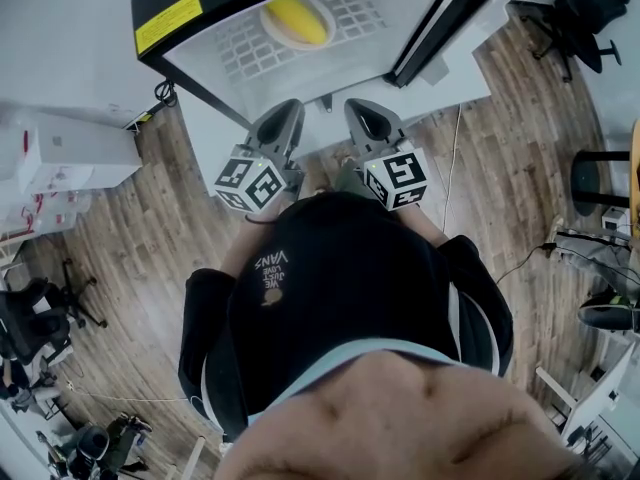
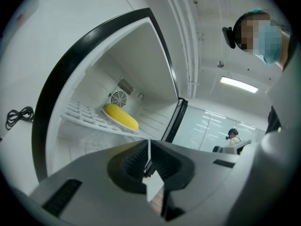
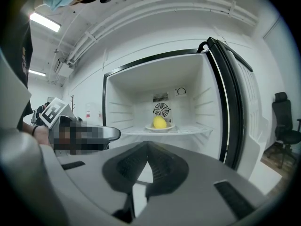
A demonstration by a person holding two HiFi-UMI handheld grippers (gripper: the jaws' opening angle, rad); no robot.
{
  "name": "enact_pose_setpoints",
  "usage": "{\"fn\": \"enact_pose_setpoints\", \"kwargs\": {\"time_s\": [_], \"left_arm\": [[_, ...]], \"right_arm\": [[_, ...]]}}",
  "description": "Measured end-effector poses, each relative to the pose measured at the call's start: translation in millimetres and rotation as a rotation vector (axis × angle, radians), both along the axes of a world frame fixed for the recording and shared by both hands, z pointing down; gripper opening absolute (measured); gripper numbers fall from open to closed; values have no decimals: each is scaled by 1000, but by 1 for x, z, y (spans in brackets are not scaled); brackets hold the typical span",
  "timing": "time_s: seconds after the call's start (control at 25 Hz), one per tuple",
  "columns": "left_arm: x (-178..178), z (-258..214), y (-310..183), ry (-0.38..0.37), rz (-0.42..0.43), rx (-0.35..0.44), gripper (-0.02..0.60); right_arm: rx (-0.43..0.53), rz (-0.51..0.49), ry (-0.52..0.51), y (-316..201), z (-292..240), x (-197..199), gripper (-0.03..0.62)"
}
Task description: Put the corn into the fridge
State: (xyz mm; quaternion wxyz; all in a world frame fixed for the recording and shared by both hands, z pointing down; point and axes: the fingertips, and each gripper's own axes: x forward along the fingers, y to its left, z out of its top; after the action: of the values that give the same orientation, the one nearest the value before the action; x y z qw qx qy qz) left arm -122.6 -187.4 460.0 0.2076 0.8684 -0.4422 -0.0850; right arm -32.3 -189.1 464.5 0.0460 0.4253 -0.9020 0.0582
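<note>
The yellow corn (image 1: 296, 18) lies on a white plate (image 1: 315, 39) on the wire shelf (image 1: 365, 13) inside the open fridge (image 1: 175, 16). From the left gripper view the corn (image 2: 121, 117) sits at the shelf's back, below a round fan grille. The right gripper view shows the corn (image 3: 159, 122) on its plate, straight ahead. My left gripper (image 1: 283, 120) and right gripper (image 1: 367, 119) hang side by side in front of the fridge, apart from the shelf. Both are shut with nothing between the jaws, as the left gripper (image 2: 149, 149) and right gripper (image 3: 147, 153) views show.
The fridge door (image 1: 435, 23) stands open at the right, its black edge (image 3: 225, 107) close to my right gripper. White boxes (image 1: 60, 153) sit at the left on the wood floor. Office chairs (image 1: 570, 13) stand at the far right. A person stands beyond a glass wall (image 2: 232, 135).
</note>
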Motion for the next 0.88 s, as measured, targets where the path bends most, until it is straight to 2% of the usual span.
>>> {"fn": "enact_pose_setpoints", "kwargs": {"time_s": [0.88], "left_arm": [[0, 4, 9, -8, 10, -8, 29]], "right_arm": [[-2, 2, 30, 1, 4, 0, 12]]}}
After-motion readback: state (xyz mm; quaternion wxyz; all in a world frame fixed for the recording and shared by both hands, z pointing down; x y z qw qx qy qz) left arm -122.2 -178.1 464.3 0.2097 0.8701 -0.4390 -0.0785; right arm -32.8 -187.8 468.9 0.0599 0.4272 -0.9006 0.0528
